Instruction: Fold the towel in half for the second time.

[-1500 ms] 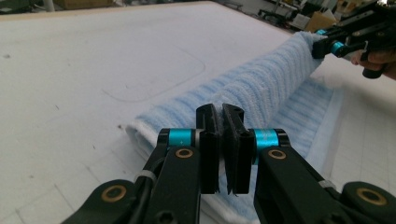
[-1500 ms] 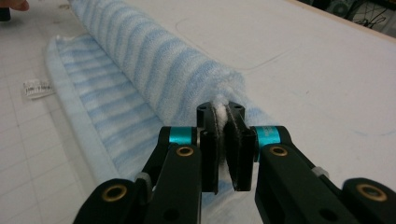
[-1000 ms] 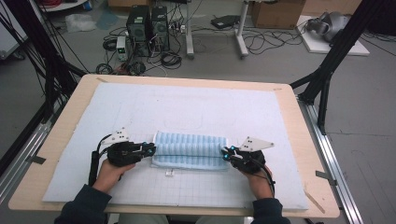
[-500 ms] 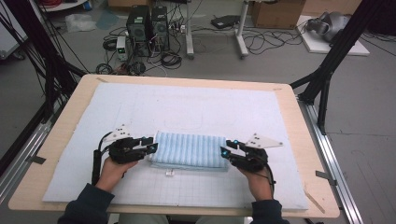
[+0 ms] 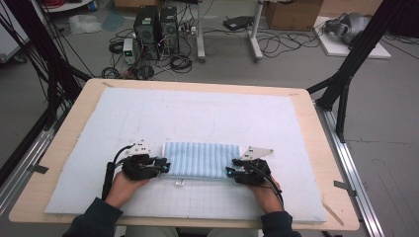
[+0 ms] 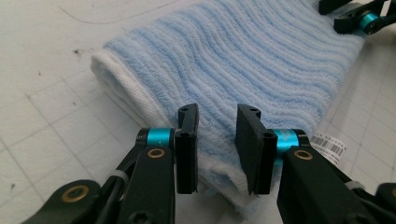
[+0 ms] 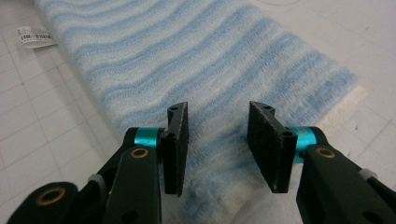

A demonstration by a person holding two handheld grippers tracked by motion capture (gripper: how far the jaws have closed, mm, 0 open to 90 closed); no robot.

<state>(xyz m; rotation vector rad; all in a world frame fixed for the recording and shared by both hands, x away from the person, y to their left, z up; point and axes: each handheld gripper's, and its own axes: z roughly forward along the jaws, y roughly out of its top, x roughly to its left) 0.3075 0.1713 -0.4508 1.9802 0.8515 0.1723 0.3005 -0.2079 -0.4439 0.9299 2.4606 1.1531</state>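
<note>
A folded light-blue striped towel (image 5: 201,159) lies flat on the white mat, with a small white label (image 5: 180,183) sticking out at its near edge. My left gripper (image 5: 163,167) is at the towel's left end. Its jaws have just been closing but still stand apart, and the towel's (image 6: 243,56) end lies between them (image 6: 218,112) without being pressed. My right gripper (image 5: 231,170) is at the right end. Its jaws have widened and stand open (image 7: 219,108) over the towel's (image 7: 187,51) edge.
The white gridded mat (image 5: 197,108) covers most of the wooden table (image 5: 336,148). Black frame legs stand at the table's far corners. Computers and cables lie on the floor beyond the table.
Both hands have slid slightly inward along the towel's ends and toward the near edge. The right jaws have spread wider. The towel lies where it was.
</note>
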